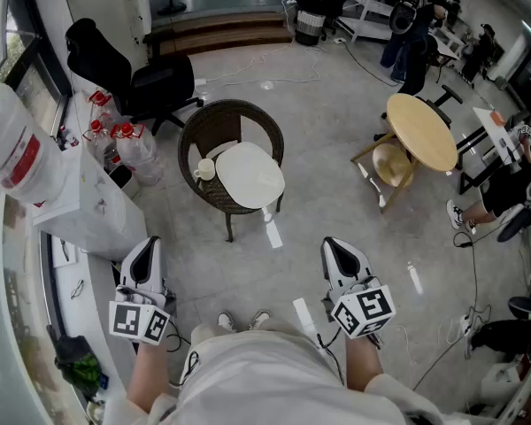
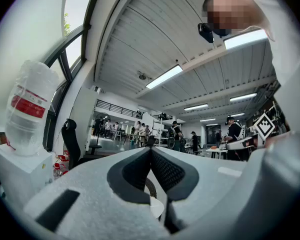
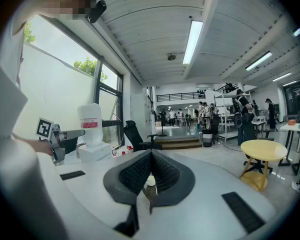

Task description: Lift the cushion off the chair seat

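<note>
Here, the left gripper [image 1: 146, 246] and the right gripper [image 1: 333, 246] are held out side by side in front of the person. Each has its jaws pressed together with nothing between them, as the left gripper view [image 2: 151, 149] and the right gripper view [image 3: 151, 153] confirm. The white cushion [image 1: 248, 173] lies flat on the seat of the wicker chair [image 1: 230, 106], ahead of both grippers and well apart from them, so the lift has not begun.

To do this step well, the jaws should be spread before the reach. They should then close on the cushion's near edge, which seems to overhang the seat's front rim and offers a free lip. A small white cup [image 1: 203, 170] sits just beside the cushion's left edge, so a straight upward lift from the near side is safer than a drag.

The chair's curved back closes off the far side and both flanks, leaving only the front open. The floor [image 1: 336, 175] between person and chair is open apart from white strips [image 1: 273, 233]. The office chair [image 1: 150, 82] and water bottles [image 1: 128, 144] stand to the left, and the round table [image 1: 422, 129] stands well apart to the right.
</note>
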`<state>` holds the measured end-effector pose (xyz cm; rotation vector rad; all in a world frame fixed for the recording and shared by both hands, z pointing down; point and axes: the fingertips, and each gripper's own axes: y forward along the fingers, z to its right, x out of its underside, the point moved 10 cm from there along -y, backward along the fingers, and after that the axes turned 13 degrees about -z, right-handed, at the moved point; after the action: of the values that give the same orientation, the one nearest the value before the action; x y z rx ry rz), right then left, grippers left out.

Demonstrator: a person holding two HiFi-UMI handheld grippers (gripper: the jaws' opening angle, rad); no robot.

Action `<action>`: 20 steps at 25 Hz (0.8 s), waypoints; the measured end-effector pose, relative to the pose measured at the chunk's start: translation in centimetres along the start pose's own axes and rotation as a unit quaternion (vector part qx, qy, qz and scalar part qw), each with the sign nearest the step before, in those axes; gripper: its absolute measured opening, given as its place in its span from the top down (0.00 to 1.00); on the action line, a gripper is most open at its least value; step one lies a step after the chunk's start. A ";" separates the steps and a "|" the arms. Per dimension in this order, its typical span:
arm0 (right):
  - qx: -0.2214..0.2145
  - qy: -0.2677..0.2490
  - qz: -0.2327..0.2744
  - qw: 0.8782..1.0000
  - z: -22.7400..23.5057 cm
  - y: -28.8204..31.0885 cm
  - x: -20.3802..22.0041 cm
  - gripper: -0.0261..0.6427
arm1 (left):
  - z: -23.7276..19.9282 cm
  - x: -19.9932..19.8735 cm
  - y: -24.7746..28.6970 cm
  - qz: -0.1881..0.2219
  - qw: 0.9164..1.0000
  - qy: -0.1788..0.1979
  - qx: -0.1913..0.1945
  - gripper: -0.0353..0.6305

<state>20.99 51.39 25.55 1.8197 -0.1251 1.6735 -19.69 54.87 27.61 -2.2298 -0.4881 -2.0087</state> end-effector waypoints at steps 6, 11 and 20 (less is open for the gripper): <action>-0.010 0.012 0.008 1.000 -0.2 0.1 0.2 0.96 | 0.1 0.0 0.1 0.003 1.000 0.000 0.010 0.92; -0.036 0.051 0.034 0.997 0.5 0.1 0.4 0.96 | 0.4 0.1 0.3 0.008 0.999 -0.013 0.048 0.92; -0.038 0.054 0.026 0.997 2.3 0.5 1.1 0.96 | 0.7 0.3 2.3 -0.012 0.999 -0.011 0.044 0.39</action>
<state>22.91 50.15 26.83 1.6795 -0.1876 1.7744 -18.31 52.98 28.14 -2.2057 -0.5974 -1.9369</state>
